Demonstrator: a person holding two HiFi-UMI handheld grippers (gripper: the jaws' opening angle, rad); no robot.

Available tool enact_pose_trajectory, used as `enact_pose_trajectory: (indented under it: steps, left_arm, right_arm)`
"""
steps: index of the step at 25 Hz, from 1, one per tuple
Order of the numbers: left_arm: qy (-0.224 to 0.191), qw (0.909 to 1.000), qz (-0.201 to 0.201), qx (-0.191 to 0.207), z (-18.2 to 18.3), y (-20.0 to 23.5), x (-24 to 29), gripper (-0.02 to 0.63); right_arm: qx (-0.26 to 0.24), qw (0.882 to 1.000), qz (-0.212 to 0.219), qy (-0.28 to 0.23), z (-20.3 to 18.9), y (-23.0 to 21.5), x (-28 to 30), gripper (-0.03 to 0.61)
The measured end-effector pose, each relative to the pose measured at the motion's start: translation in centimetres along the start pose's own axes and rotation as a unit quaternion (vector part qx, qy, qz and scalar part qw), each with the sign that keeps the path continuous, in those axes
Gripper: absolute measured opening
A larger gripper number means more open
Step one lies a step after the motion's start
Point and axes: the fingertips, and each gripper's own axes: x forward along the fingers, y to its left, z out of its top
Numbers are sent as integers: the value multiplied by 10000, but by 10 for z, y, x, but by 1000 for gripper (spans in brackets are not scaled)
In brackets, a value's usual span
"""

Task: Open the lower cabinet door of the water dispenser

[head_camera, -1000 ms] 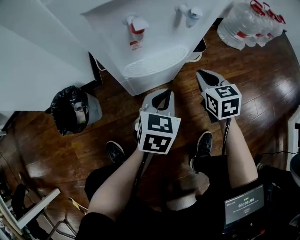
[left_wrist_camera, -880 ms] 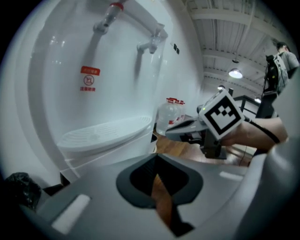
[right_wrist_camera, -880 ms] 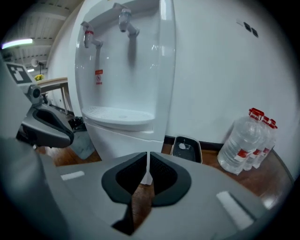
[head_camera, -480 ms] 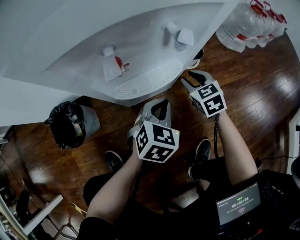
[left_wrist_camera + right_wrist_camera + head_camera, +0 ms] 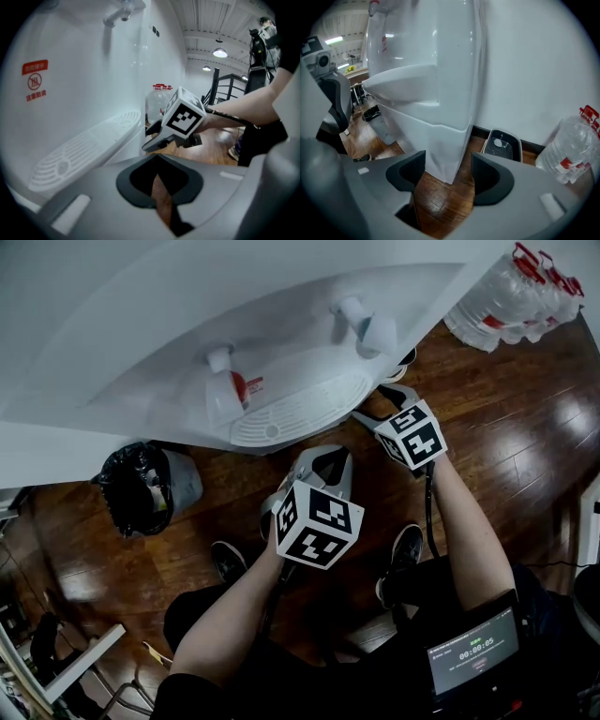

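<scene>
The right gripper (image 5: 443,174), whose jaws have just been opening, is pointing down toward the foot of the water dispenser (image 5: 281,371). Its jaws are standing wide with nothing between the pads, only wooden floor (image 5: 440,199) showing through the gap and, further off, the bottom corner of the lower cabinet door (image 5: 426,140) lining up with it. The left gripper (image 5: 158,161) is hanging closed and empty just in front of the drip tray (image 5: 89,150). The likeliest trouble is lying in that corner approach: no handle or finger recess is showing on the smooth white panel, so the jaws may be closing on the cabinet's fixed side edge rather than the door, or sliding off the gloss once a pull begins. The marker cube (image 5: 411,435) is sitting close under the tray's overhang and could be knocking it, and the left gripper, parked before the cabinet, may be lying in the door's swing. The head view is showing only the dispenser's top, both taps (image 5: 361,320) and the tray, with the door hidden beneath them. The right gripper view is the one showing the door's face, plus a small dark tray (image 5: 502,142) at the wall and the water bottles (image 5: 571,150) beside it. The left gripper view alone is showing the right gripper from the side, just off the drip tray's end
</scene>
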Motion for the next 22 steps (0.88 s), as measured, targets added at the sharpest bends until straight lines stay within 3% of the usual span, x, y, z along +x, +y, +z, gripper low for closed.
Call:
enact_pose_trajectory:
  steps: [2, 4, 10, 14, 22]
  left_arm:
    - [30, 10000, -54, 13, -2, -3, 0, 21]
    - [93, 9999, -70, 93, -4, -6, 0, 21]
    - [124, 9997, -58, 179, -3, -5, -2, 21]
    - [118, 9997, -31, 201, -4, -4, -8, 21]
    - [92, 9997, 39, 229, -6, -5, -19, 21]
  right_arm:
    - [-93, 9998, 156, -15, 1, 10, 7, 364]
    - [-192, 9997, 158, -46, -1, 12, 13, 391]
    - [-408, 9989, -78, -220, 16, 11, 18, 377]
    - [-920, 9954, -286, -12, 11, 12, 20, 376]
    - [-739, 9964, -407, 20, 7, 10, 16, 363]
